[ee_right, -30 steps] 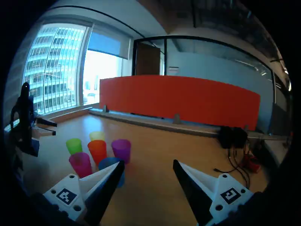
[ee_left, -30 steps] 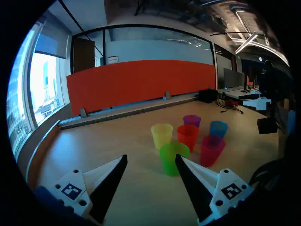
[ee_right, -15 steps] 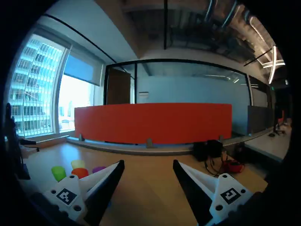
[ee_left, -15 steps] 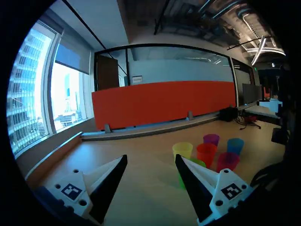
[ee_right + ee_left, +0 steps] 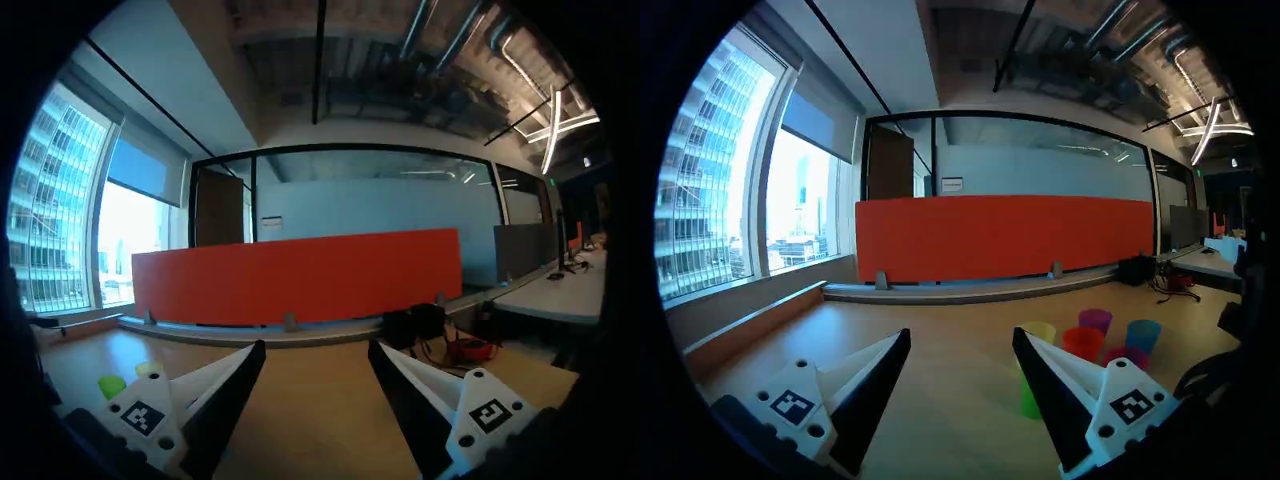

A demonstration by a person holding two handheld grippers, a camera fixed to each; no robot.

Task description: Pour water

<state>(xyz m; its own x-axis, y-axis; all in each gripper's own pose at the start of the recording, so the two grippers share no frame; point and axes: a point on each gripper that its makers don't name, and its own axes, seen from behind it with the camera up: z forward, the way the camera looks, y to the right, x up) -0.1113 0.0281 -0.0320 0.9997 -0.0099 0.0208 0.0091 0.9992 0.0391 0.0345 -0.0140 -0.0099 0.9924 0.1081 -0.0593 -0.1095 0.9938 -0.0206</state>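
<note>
Several coloured plastic cups stand grouped on the wooden table [image 5: 960, 376]. In the left gripper view I see the yellow cup [image 5: 1038, 331], orange cup [image 5: 1082, 343], purple cup [image 5: 1095, 320], blue cup [image 5: 1142, 335], a pink cup [image 5: 1125, 354] and a green cup [image 5: 1028, 396] partly hidden behind my right-hand finger. My left gripper [image 5: 960, 346] is open, low over the table, with the cups to its right. My right gripper [image 5: 316, 357] is open too, with nothing between its fingers. The green cup [image 5: 111, 386] and yellow cup [image 5: 149, 368] peek out at its lower left.
A long orange partition [image 5: 1004, 238] runs along the table's far edge. Black boxes and cables [image 5: 424, 324] lie at the far right of the table. Large windows [image 5: 704, 200] are on the left. Another desk [image 5: 552, 296] stands to the right.
Both grippers have tilted upward and come lower, so the cups have slid down toward the bottom of each view. Both stay open.
</note>
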